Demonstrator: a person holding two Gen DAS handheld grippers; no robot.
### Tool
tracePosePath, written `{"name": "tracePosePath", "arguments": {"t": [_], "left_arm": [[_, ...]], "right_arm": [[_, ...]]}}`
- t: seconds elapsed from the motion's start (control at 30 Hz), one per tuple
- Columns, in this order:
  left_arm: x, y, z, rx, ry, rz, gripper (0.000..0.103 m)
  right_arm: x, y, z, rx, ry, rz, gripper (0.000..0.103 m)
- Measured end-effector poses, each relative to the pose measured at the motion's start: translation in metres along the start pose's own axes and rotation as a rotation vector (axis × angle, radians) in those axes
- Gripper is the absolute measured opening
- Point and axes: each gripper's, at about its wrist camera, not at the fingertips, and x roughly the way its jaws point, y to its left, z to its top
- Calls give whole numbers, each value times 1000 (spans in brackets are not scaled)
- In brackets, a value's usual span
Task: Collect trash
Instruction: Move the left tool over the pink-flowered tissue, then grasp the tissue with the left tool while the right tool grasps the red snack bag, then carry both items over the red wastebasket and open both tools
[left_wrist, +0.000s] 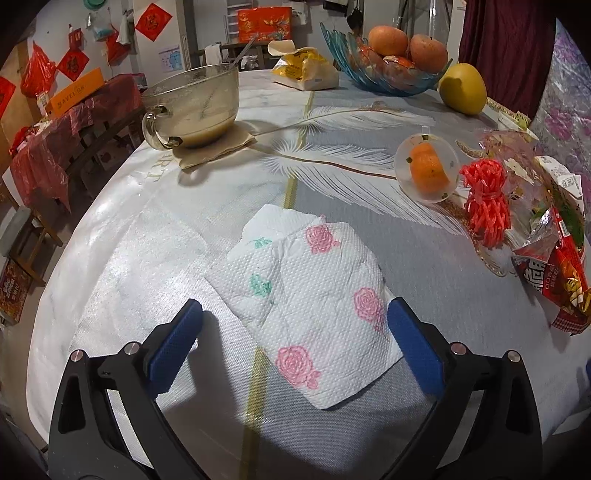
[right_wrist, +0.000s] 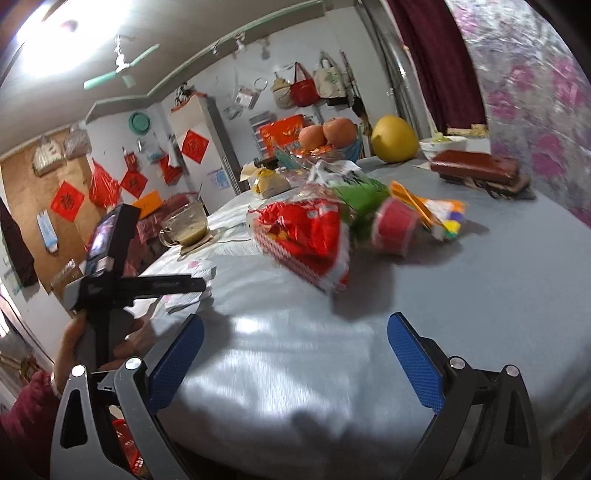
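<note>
Directly ahead of the left gripper (left_wrist: 294, 325), in the left wrist view, a crumpled paper napkin (left_wrist: 308, 306) printed with pink roses lies flat on the counter (left_wrist: 147, 229). Its long axis runs diagonally, from far-left to near-right, and its near end sits between the blue pads. The jaws stand wide apart and hold nothing; the right-hand pad (left_wrist: 410, 343) appears to touch or overlap the napkin's edge, while the left-hand pad is clear of it. This gripper looks the nearer one to the napkin, and closing would likely call for a slight advance first.

Over in the right wrist view, which is motion-blurred, the right gripper (right_wrist: 295, 354) faces a red snack wrapper (right_wrist: 306, 240) lying farther up the counter, well apart from the pads and somewhat ahead of centre. A red cup (right_wrist: 395, 229) and other bright packets lie beyond it. These jaws are likewise spread wide and empty. At the left edge, the person's left hand (right_wrist: 74, 343) grips the other tool's handle.
</note>
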Motion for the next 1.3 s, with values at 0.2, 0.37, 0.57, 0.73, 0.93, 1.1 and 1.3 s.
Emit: {"name": "tracePosePath", "arguments": {"t": [0.2,0.37,0.57,0.73,0.93,1.1,1.3], "left_arm": [[-2,2,0,-16,-12,-5,93],[-2,3,0,-17,-13,-9,93],[-5,7,-1,-45,-36,-26,87],[-13,12,-9,-30,-77,-10,59],[-33,29,-31,-23,-97,-93,24],[-56,47,-47,-53,-110,-121,21],[-99,88,-66,-83,-162,-85,21]], "right_arm": [[48,-1,38,21,81,-39,98],[52,-4,42,25,48,-2,56],[6,11,37,-52,-55,84,53],[-31,21,25,-102,-94,113,58],[-34,6,15,-36,-65,121,60],[-33,-2,15,19,-56,155,59],[-35,1,11,21,-52,162,58]]}}
